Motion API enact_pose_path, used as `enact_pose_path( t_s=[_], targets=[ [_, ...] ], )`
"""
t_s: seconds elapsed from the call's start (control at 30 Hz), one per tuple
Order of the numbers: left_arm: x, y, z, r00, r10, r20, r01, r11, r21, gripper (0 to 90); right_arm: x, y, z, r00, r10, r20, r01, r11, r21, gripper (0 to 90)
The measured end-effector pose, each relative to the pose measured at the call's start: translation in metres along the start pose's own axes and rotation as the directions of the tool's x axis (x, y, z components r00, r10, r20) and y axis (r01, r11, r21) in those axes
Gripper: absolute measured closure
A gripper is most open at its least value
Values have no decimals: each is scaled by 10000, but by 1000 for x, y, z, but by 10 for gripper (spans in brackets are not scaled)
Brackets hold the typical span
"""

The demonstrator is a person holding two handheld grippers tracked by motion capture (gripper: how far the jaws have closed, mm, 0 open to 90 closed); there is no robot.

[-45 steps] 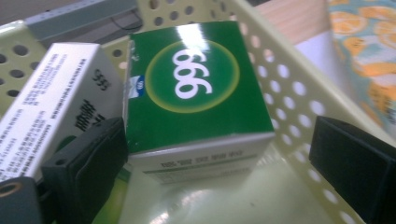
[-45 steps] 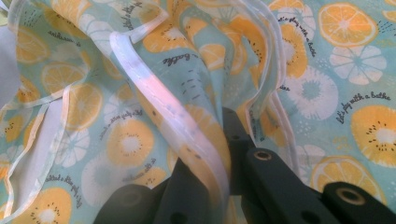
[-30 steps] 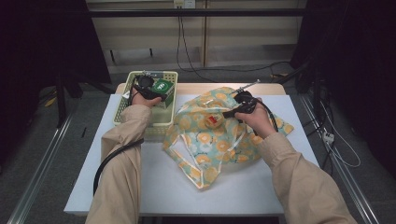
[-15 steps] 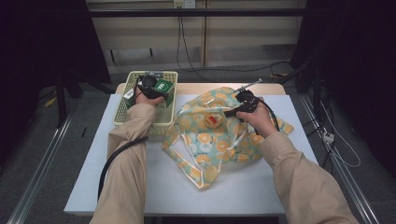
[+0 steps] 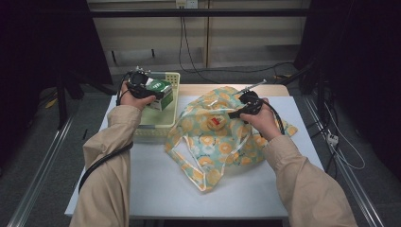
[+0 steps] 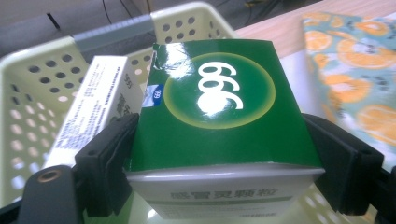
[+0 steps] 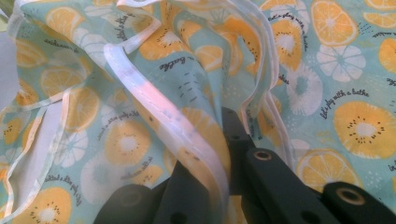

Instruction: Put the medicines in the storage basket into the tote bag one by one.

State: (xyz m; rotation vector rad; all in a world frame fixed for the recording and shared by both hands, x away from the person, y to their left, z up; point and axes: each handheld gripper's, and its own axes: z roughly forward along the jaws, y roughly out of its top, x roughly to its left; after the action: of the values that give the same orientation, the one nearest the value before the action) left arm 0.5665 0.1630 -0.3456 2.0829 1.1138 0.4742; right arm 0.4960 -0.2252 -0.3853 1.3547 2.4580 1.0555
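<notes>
The green box [image 6: 219, 126] sat clamped between the two black jaws of the left gripper [image 5: 142, 91], which had just been closing on it; each pad pressed a side wall, and the glossy top with its white numerals faced up. In the high view the box [image 5: 158, 90] was held above the pale perforated basket [image 5: 171, 111], over its far part and close to the right wall. A white carton [image 6: 100, 105] leaned just beside the box's left side, inside the basket [image 6: 32, 121], whose holed walls rose on the left and behind.

To the right of the basket, touching its wall, lay the orange-print bag [image 5: 217, 137], spread loosely across the middle of the white table [image 5: 156, 184]. The right gripper [image 5: 243, 109] was closed tight on the bag's white-piped rim [image 7: 187, 140], lifting that edge into a fold. A small red item [image 5: 215, 121] showed at the bag's mouth. Bare tabletop lay open along the near edge.
</notes>
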Motion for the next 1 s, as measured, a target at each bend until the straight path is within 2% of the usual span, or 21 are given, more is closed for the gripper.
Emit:
enact_pose_path(
  t_s=[0.1, 0.2, 0.37, 0.47, 0.6, 0.87, 1.0],
  targets=[
    [-5, -1, -18, 9995, 203, 254, -200, 9997, -122, 167, 2, 0, 0, 10000, 26, 58, -25, 10000, -68, 900],
    [-14, -3, -33, 9970, 298, 717, -278, 9992, -289, 167, 4, 0, 1, 9999, -8, 117, 8, 10000, 6, 900],
    [-31, -5, -56, 9870, 782, 1402, -715, 9961, -516, 167, 6, 1, 2, 9998, -5, 187, 5, 10000, 4, 900],
    [-43, -8, -66, 9800, 891, 1778, -749, 9935, -852, 167, 6, 0, 1, 9999, 19, 169, -20, 10000, 20, 900],
    [-67, -13, -70, 9641, 1545, 2160, -1363, 9859, -966, 167, 5, 0, -1, 9997, 87, 227, -86, 10000, -41, 900],
    [-107, -18, -67, 9246, 2238, 3082, -1924, 9728, -1291, 167, 7, -1, -1, 9997, 51, 246, -50, 10000, -44, 900],
    [-125, -27, -58, 9052, 2462, 3465, -2106, 9679, -1375, 167, 5, -1, -1, 9995, 88, 304, -86, 9999, -56, 900]
  ],
)
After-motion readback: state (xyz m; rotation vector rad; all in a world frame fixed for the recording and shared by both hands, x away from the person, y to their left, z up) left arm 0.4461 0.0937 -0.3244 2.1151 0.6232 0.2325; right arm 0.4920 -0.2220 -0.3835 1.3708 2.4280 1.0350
